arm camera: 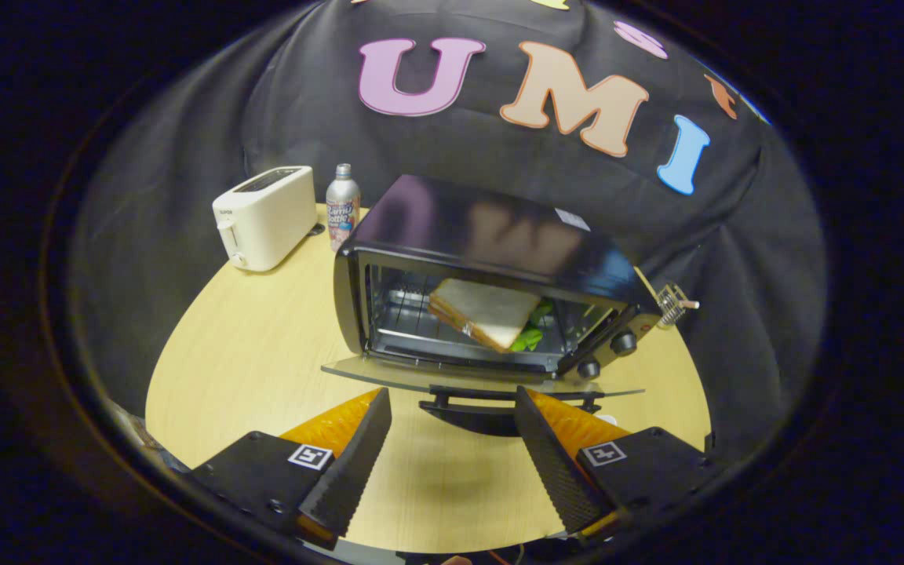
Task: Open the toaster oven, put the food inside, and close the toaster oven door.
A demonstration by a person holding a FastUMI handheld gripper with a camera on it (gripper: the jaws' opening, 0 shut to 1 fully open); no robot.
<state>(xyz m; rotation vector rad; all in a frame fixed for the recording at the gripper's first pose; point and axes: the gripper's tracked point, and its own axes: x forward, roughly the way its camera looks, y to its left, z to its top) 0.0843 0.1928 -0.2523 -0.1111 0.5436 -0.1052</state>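
Observation:
A black toaster oven (491, 235) stands on the round wooden table (256, 369), just beyond my fingers. Its glass door (389, 375) hangs open, folded down flat toward me, with the black handle (472, 408) at its front edge between my fingertips. A sandwich (485, 312) of white bread with green leaves lies tilted on the rack inside the oven. My gripper (452, 396) is open, with nothing between its fingers, and its tips sit just below the door's front edge.
A white toaster (265, 217) and a small metal bottle (342, 204) stand at the back left of the table. A small wire object (676, 302) sits by the oven's right side. Two black knobs (623, 342) face front on the oven.

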